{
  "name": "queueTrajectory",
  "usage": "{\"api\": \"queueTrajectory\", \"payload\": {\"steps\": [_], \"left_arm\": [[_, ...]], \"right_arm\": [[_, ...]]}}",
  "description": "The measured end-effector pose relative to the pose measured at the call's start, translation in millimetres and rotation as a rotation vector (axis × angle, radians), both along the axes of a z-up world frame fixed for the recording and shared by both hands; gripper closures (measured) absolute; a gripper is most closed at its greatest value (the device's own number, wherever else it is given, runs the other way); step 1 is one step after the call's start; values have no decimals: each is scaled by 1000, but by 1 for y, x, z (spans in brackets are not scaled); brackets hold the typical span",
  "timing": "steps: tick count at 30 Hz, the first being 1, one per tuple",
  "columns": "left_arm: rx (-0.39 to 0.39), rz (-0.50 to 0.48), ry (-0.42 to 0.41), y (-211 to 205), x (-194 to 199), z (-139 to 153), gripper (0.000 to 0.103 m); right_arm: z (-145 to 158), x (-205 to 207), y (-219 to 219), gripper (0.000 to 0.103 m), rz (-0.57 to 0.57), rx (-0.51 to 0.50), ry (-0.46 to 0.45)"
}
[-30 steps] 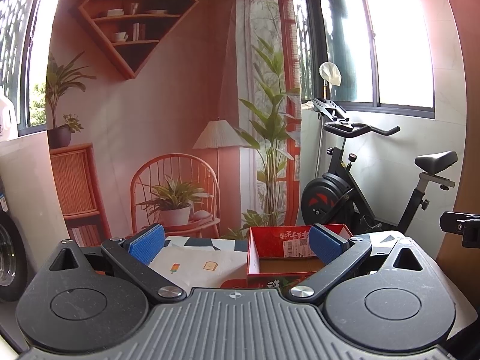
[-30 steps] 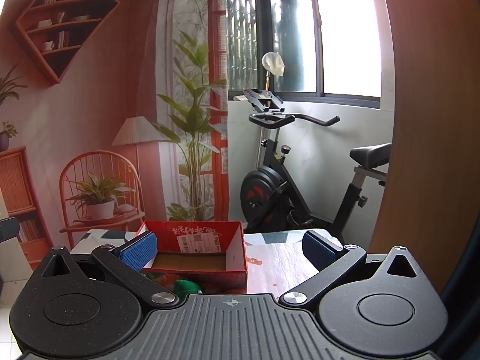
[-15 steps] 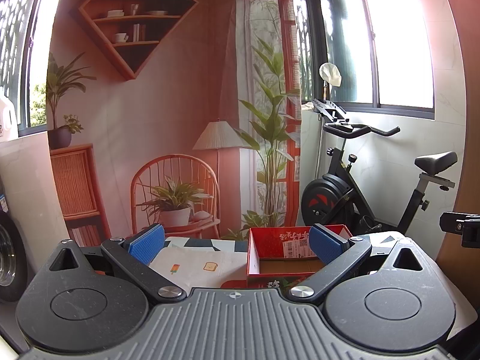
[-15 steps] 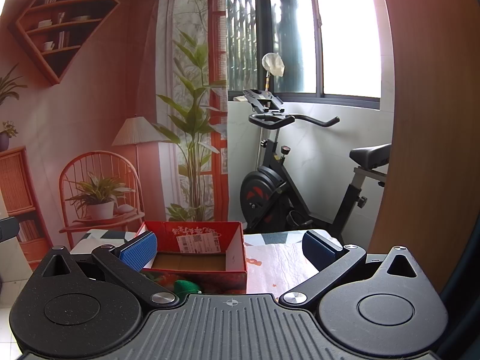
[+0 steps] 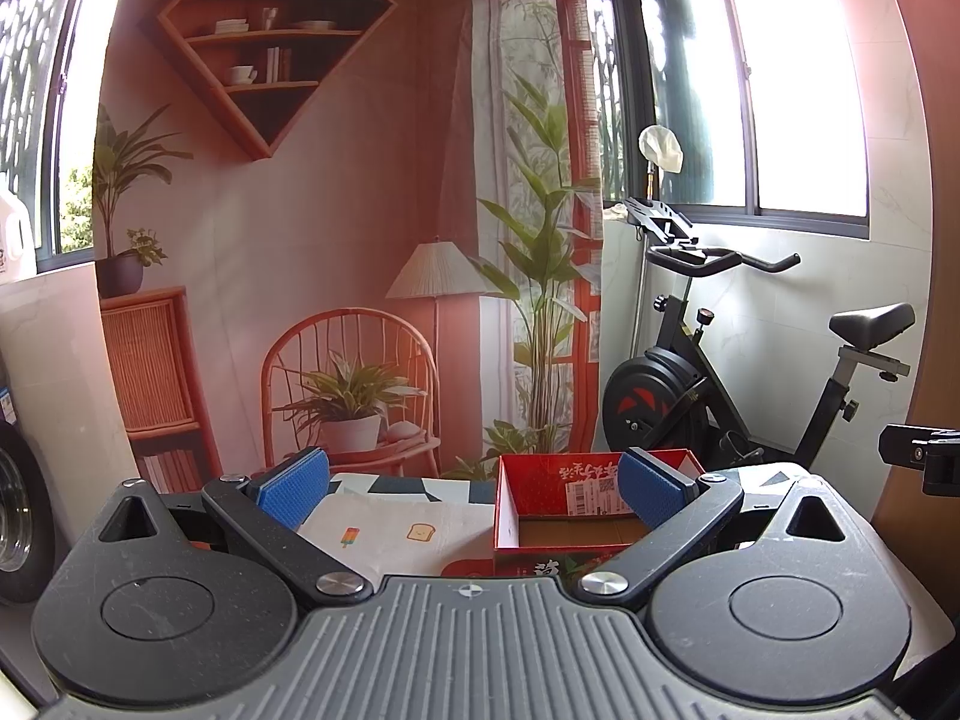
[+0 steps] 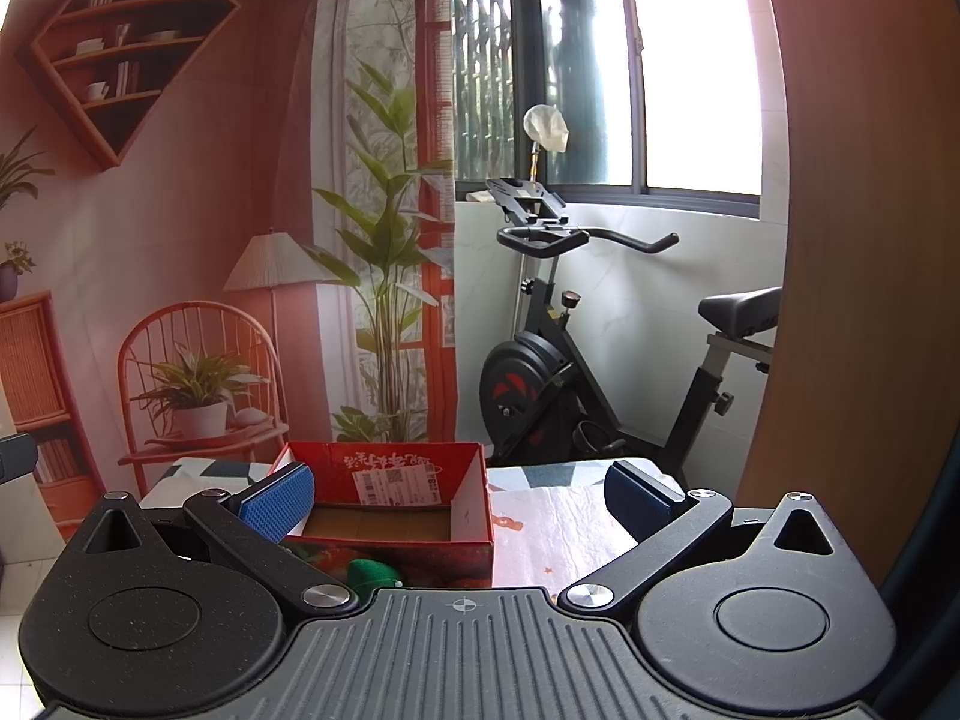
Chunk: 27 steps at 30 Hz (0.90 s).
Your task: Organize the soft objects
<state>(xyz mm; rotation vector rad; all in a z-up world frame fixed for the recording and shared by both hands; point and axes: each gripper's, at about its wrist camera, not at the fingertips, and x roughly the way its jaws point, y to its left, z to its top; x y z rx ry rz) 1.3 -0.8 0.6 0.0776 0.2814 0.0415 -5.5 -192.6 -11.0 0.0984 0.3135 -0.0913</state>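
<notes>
A red cardboard box (image 5: 564,504) stands open on the table, with a brown bottom that looks empty; it also shows in the right wrist view (image 6: 390,498). A green soft object (image 6: 372,573) peeks out in front of the box, mostly hidden by my right gripper's body. My left gripper (image 5: 471,489) is open and empty, held level just before the box. My right gripper (image 6: 459,495) is open and empty, with its left pad in front of the box's left side.
The table wears a patterned cloth (image 5: 396,525) with small food pictures. An exercise bike (image 5: 720,372) stands behind the table at the right. A printed backdrop (image 5: 336,210) hangs behind. A brown wooden panel (image 6: 858,240) is at the far right.
</notes>
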Motion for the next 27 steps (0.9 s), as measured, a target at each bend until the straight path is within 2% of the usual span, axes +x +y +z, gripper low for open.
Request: {"api": "queueTrajectory", "payload": {"steps": [23, 27], "left_arm": [[0, -2, 2, 0, 0, 0, 0], [-1, -18, -6, 1, 2, -6, 0]], "right_arm": [[0, 1, 1, 0, 0, 2, 0], [-7, 2, -2, 0, 27, 19, -23]]}}
